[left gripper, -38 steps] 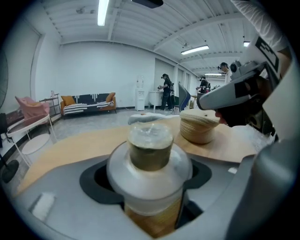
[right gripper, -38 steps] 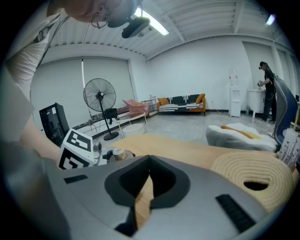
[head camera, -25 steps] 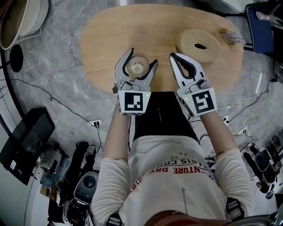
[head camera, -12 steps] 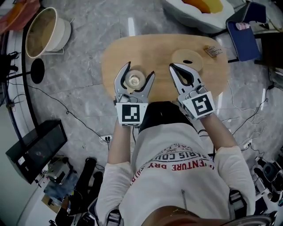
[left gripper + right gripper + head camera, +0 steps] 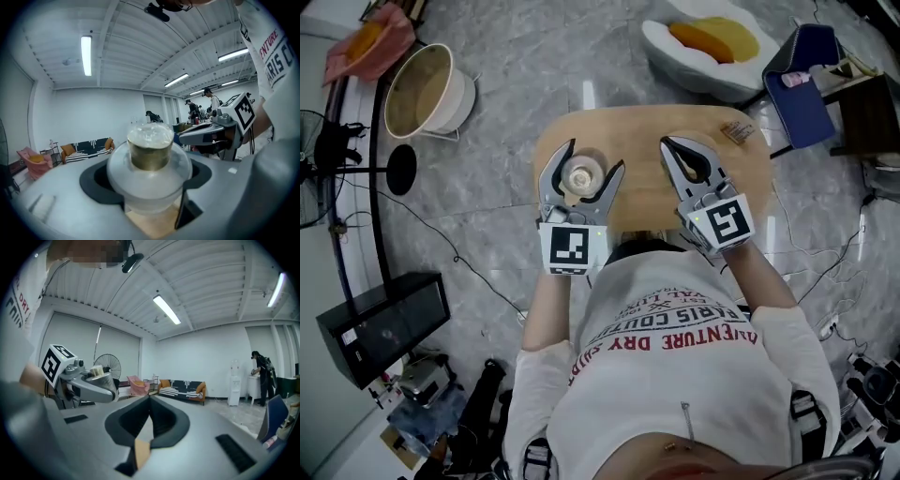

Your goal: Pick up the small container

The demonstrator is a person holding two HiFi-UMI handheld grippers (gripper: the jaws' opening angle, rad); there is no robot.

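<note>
Wooden table [image 5: 642, 131] sat below both grippers. Right gripper [image 5: 667, 143] was over the table's right side, jaws closed together with nothing between them. Left gripper [image 5: 595, 155] was over the left side near the front edge, jaws spread wide and clamped on the small container [image 5: 581, 174], a clear jar. Small packet [image 5: 738, 132] lay at the far right corner.

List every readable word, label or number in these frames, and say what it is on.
"ADVENTURE DRY": red print on the white shirt, upside down in the head view.
"PARIS COUT": next line there, ends unclear.
Square markers on the left gripper and right gripper: patterns, no letters.
Packet on the table: too small to read.
</note>
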